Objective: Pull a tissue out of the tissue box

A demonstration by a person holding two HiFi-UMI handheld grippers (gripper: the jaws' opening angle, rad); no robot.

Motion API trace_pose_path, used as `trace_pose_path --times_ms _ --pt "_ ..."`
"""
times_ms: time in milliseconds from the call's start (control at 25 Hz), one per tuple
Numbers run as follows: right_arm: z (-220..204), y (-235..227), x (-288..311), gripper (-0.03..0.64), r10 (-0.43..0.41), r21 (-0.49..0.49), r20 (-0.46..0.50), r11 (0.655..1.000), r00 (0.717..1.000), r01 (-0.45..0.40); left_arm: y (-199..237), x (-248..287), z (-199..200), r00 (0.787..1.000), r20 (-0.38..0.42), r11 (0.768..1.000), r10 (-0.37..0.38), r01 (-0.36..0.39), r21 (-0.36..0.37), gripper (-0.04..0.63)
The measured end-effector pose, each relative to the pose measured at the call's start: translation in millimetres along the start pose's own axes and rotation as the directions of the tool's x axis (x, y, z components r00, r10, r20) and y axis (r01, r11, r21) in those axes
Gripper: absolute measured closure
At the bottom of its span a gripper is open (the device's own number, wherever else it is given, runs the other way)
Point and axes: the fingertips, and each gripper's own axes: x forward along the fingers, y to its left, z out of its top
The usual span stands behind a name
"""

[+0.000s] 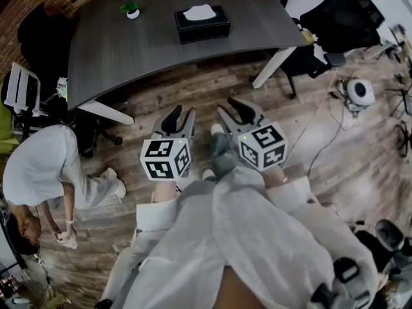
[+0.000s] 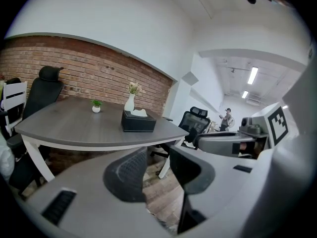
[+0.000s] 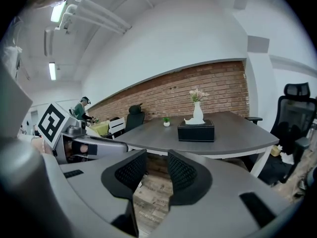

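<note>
Potted plant (image 1: 132,9) and vase (image 3: 197,112) stand beside the tissue box (image 1: 202,23) on a grey table (image 1: 116,50), with a brick wall (image 3: 163,95) behind. The left gripper (image 2: 158,155) and right gripper (image 3: 156,155) are both empty, jaws apart.

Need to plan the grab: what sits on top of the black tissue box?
A white tissue pokes out of the top of the tissue box. The tissues inside are covered by the box.
</note>
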Motion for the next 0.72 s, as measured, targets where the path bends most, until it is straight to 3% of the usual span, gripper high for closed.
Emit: trace_pose_path --times_ms 440,720 --pt "72 -91 97 0.506 0.058 -0.042 0.014 0.997 0.998 -0.058 50 99 80 0.998 0.009 0.998 0.065 -0.065 0.010 0.472" --pt "116 -144 148 0.506 0.110 -0.081 0.024 0.991 0.994 -0.108 77 157 134 0.991 0.054 0.992 0.123 -0.123 -0.006 0.472"
